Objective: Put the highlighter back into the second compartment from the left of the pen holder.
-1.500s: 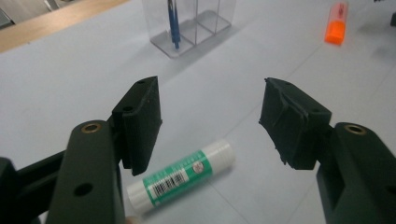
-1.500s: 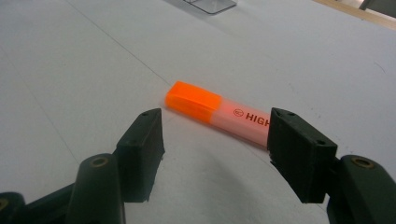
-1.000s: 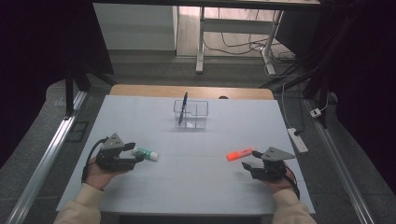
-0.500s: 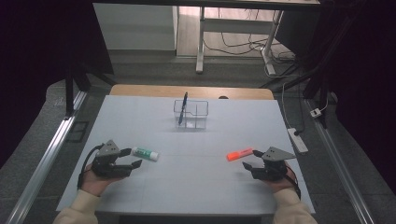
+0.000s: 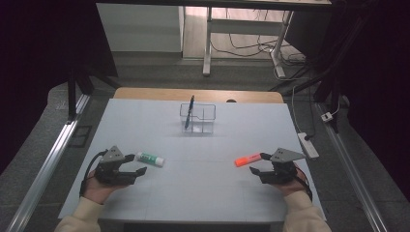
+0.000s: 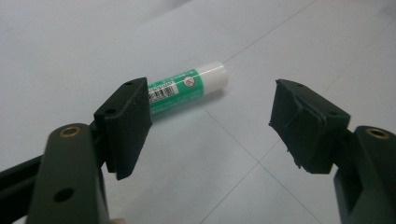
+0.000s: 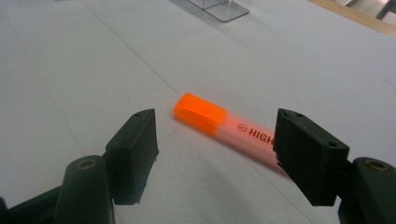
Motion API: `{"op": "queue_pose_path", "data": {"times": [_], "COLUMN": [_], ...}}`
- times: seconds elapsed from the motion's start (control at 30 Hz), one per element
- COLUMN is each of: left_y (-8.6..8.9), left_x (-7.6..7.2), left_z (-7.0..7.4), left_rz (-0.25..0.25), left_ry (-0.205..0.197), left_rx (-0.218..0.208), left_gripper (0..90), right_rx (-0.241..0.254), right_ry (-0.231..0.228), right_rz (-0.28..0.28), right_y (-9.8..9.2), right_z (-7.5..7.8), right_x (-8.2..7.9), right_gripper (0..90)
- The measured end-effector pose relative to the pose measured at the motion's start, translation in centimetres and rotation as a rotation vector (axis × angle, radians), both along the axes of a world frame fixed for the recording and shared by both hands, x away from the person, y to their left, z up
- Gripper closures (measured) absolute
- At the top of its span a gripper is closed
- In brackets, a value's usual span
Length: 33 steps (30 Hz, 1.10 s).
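Both grippers sit low over the white table (image 5: pixel 203 183) and both are wide apart, nothing between the pads. The left gripper (image 5: pixel 137 164) has just been opening its jaws, and the glue stick (image 5: pixel 150 158) lies flat on the surface just ahead of its tips, apart from them; in the left gripper view that green-and-white glue stick (image 6: pixel 187 88) runs out from behind the left-hand pad, white cap end pointing away and across the gap. The right gripper (image 5: pixel 258 163) has likewise just been opening, and the orange highlighter (image 5: pixel 247 159) lies just beyond its tips, angled across the mouth; the right gripper view shows the highlighter (image 7: pixel 224 130) with its bright orange cap nearest the middle of the gap and its pale barrel running behind the right-hand pad.

Well ahead of both tools stands the clear organiser (image 5: pixel 198 118), a dark pen (image 5: pixel 189 111) already upright in it (which hints at where these two are headed).

My read: this is the approach step, jaws spread and lined up, no grasp made yet on either side. Next, each tool likely needs a short push forward so its item sits squarely between the pads, then a close across the barrel. The glue stick is round and may roll if nudged by one pad first.
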<state>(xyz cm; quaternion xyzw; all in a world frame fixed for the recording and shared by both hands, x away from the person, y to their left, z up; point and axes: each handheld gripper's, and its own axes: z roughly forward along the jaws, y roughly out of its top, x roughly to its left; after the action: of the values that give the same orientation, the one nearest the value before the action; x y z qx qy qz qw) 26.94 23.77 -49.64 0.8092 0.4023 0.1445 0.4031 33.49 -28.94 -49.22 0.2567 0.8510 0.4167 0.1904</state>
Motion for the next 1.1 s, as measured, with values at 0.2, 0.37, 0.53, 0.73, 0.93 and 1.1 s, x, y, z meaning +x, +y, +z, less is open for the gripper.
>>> {"op": "queue_pose_path", "data": {"times": [0.2, 0.37, 0.53, 0.73, 0.93, 1.1], "left_y": [-0.1, 0.0, 0.0, -0.2, -0.3, -0.3], "left_x": [0.0, 0.1, 0.0, 0.1, 0.1, 0.1], "left_z": [-0.1, -0.2, -0.1, -0.4, -0.5, -0.5], "left_rz": [-0.001, 0.0, 0.005, -0.002, -0.005, -0.005], "left_ry": [0.003, 0.009, 0.004, 0.013, 0.019, 0.02], "left_rx": [-0.005, -0.007, -0.007, -0.004, -0.009, -0.007], "left_gripper": [26.1, 25.8, 25.7, 25.7, 25.7, 25.7], "right_rx": [-0.112, -0.196, -0.255, -0.278, -0.334, -0.354], "right_ry": [0.001, 0.026, 0.035, 0.076, 0.107, 0.148], "right_rz": [0.058, 0.113, 0.175, 0.213, 0.261, 0.32], "right_y": [0.4, 0.8, 1.6, 2.0, 3.1, 3.9], "right_z": [1.1, 2.7, 3.5, 3.4, 2.7, 2.3], "right_x": [0.9, 2.1, 3.5, 4.9, 5.7, 6.5], "right_gripper": [30.4, 30.5, 30.8, 31.4, 31.1, 31.2]}}
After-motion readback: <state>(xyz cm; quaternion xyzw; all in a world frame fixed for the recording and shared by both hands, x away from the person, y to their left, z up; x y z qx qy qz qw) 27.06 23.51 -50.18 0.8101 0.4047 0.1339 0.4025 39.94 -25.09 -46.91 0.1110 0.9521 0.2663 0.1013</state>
